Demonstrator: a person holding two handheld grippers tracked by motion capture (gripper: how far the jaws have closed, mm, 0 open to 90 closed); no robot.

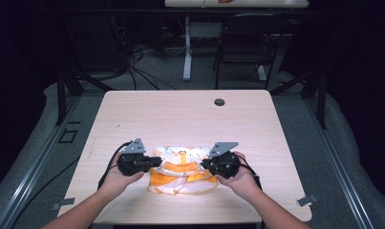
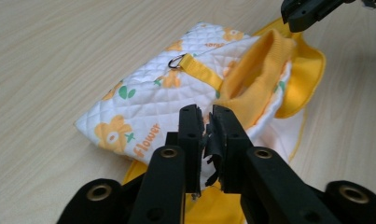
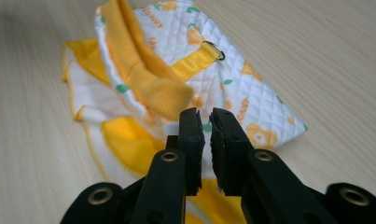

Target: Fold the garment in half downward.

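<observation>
A small garment (image 1: pixel 183 168) of white quilted cloth with orange flowers, a yellow ribbed collar and a yellow strap with a metal ring lies crumpled near the table's front edge. My left gripper (image 1: pixel 157 161) sits at its left side. In the left gripper view its jaws are closed to a thin slit on the hem of the quilted layer of the garment (image 2: pixel 176 88). My right gripper (image 1: pixel 203 164) sits at the garment's right side, jaws likewise pressed together on the hem of the garment (image 3: pixel 232 79). The right gripper's tips (image 2: pixel 297 16) also appear far off in the left gripper view.
The light wooden table (image 1: pixel 180 114) has a round cable hole (image 1: pixel 219 102) at its far middle. Bare tabletop lies beyond and beside the garment. Past the table stand a dark chair (image 1: pixel 250 43) and a desk leg (image 1: pixel 187 47), with cables on the floor.
</observation>
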